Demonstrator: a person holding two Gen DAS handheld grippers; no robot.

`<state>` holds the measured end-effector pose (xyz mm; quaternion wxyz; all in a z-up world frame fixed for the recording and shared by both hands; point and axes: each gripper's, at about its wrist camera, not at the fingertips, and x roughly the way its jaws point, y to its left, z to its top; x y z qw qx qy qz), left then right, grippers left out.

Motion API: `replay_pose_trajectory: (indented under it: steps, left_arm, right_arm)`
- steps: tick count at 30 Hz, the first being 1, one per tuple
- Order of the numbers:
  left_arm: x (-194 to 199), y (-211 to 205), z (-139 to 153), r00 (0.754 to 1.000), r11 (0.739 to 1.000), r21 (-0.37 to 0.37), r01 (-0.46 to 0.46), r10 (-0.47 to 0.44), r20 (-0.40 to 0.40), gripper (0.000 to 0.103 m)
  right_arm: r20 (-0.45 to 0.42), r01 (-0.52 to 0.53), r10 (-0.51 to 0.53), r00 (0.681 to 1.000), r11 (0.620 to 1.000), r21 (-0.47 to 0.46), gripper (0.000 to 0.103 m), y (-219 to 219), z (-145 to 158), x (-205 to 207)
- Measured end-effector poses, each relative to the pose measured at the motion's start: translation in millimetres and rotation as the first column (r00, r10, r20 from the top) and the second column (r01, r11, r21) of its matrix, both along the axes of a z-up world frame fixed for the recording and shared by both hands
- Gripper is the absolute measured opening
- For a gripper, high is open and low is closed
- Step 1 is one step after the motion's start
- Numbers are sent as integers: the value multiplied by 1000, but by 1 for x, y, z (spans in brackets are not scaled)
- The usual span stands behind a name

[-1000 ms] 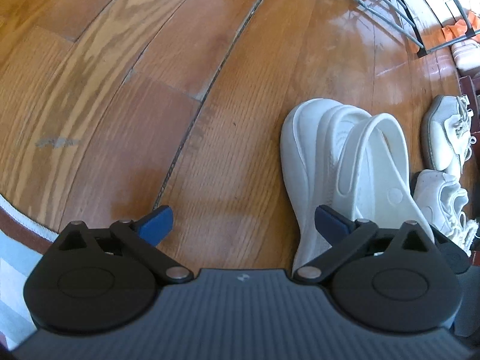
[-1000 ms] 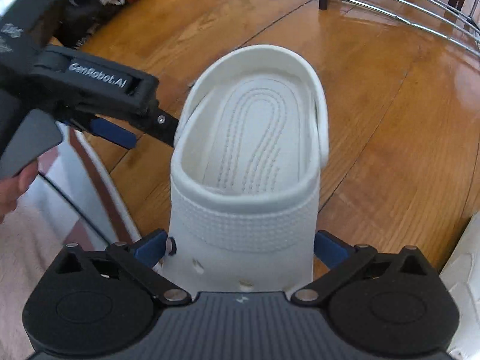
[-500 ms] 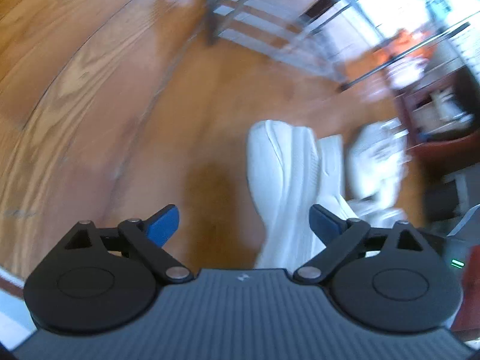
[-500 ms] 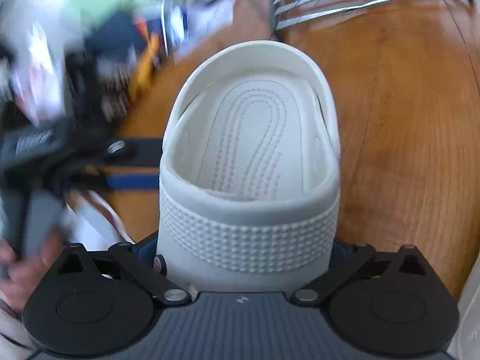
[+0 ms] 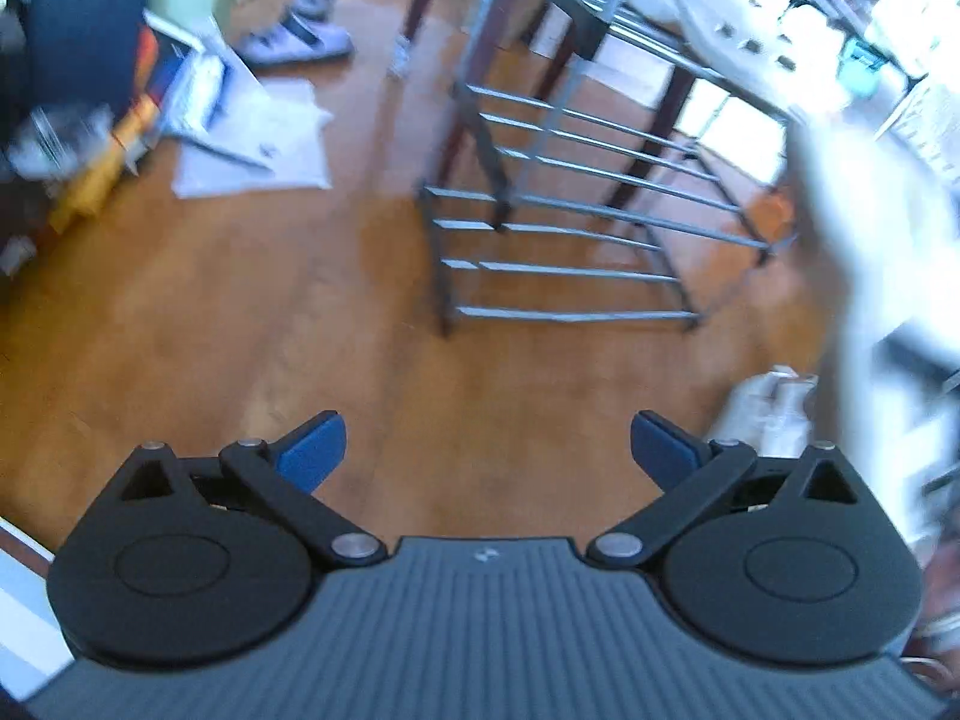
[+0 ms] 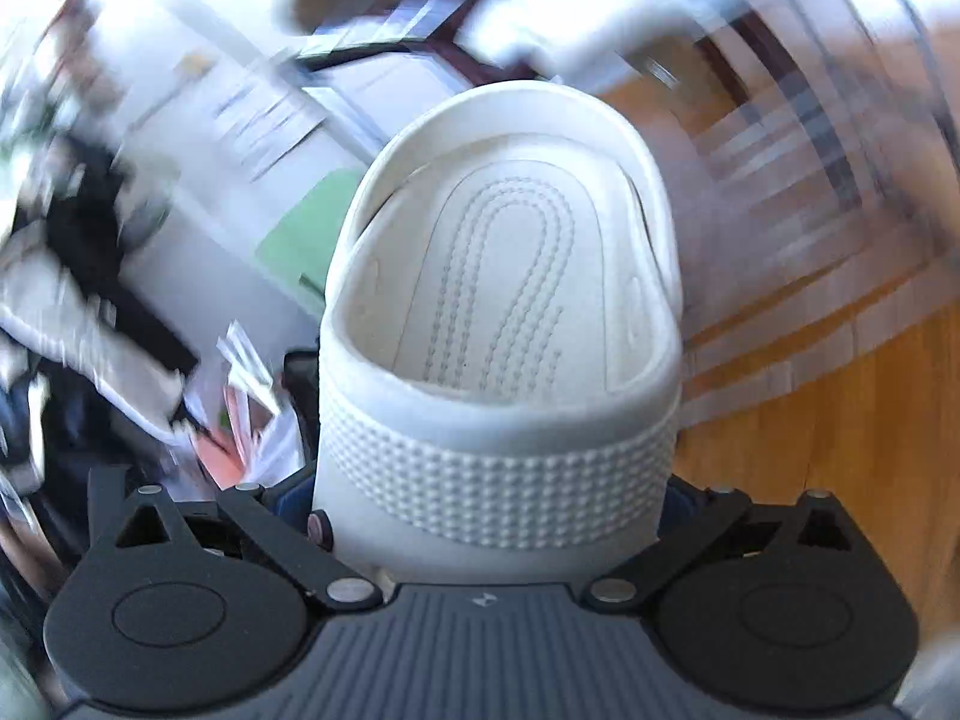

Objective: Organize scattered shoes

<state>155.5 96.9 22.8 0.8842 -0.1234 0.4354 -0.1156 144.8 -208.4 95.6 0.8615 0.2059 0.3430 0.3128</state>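
Observation:
A white clog point(image 6: 504, 324) fills the right wrist view, lifted off the floor with its heel end pointing away. My right gripper point(image 6: 489, 504) is shut on its studded toe end. In the left wrist view my left gripper point(image 5: 487, 447) is open with nothing between its blue fingertips point(image 5: 312, 450), held above the wooden floor. A metal shoe rack point(image 5: 570, 192) stands ahead of it. Another white clog point(image 5: 738, 36) rests on the rack's upper shelf. White sneakers point(image 5: 774, 408) show blurred at the right edge.
A grey sandal point(image 5: 300, 42) lies on the floor at the back left. Papers and boxes point(image 5: 240, 138) are piled left of the rack. Dark table legs point(image 5: 468, 90) stand behind the rack. The right wrist background is smeared by motion.
My right gripper has closed on the white clog and lifted it off the floor, swinging fast. The left gripper has tilted up from the floor shoes to face the rack.

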Motion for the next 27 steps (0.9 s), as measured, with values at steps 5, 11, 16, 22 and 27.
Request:
replay_pose_trajectory:
  steps: [5, 11, 16, 22, 27]
  left_arm:
    - [34, -27, 11, 1000, 997, -71, 16, -18, -21, 101]
    - [65, -39, 54, 995, 995, -95, 2, 7, 103, 103]
    - [83, -67, 78, 990, 991, 132, -29, 11, 138, 103]
    - [98, -58, 60, 999, 999, 49, 1, -4, 51, 103]
    - [94, -56, 46, 1000, 1000, -18, 17, -17, 23, 103]
  right_arm:
    - [56, -4, 18, 998, 971, -239, 101, 47, 63, 58]
    - [76, 93, -74, 994, 951, -295, 101, 61, 81, 122]
    - [77, 115, -91, 993, 907, -404, 101, 93, 89, 153]
    - [-2, 130, -148, 989, 872, -473, 101, 101, 70, 165]
    - [-83, 142, -209, 974, 856, -496, 101, 113, 55, 167]
